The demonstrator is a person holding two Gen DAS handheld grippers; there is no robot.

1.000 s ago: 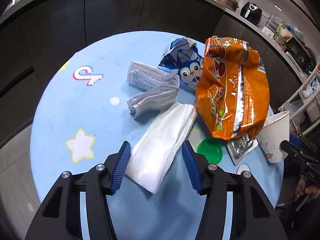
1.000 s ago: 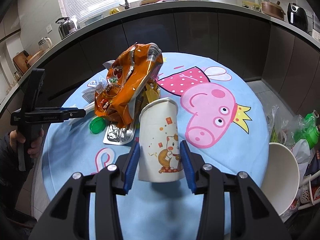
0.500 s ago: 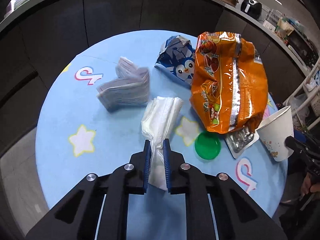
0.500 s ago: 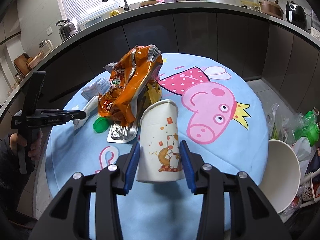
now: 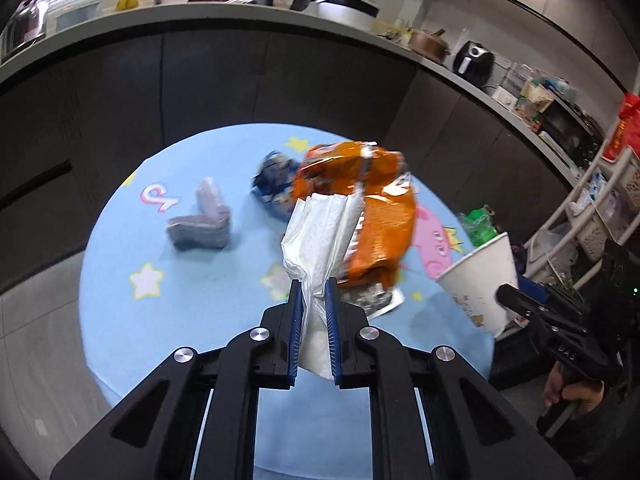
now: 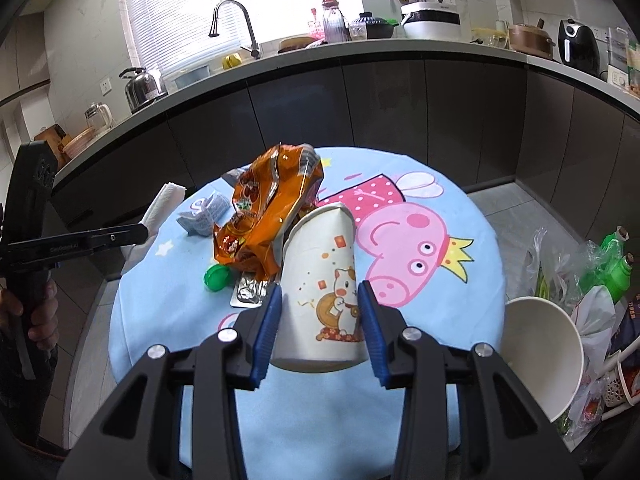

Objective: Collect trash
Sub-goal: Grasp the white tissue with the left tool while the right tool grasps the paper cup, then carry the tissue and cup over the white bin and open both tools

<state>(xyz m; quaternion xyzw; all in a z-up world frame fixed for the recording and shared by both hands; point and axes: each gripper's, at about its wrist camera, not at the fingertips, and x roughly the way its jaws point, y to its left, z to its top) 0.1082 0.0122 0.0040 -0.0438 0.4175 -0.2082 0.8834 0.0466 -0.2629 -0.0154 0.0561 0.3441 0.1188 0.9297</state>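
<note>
Trash covers my round worktop with its blue cartoon cloth. On the left wrist view, my left tongs at lower centre are clenched on a white paper napkin, which stands up between the blue pads, lifted off the cloth. Behind it, mid-frame, lies an orange snack bag, with a blue wrapper just left of it and a folded leaflet further left. At the right edge a paper cup shows, held by the other tool.

On the right wrist view, my right tongs at lower centre grasp the paper cup, tilted, mouth away from me. Beyond it sit the snack bag, a green lid and a foil blister pack. At lower right, a white bowl sits beside plastic bags.
</note>
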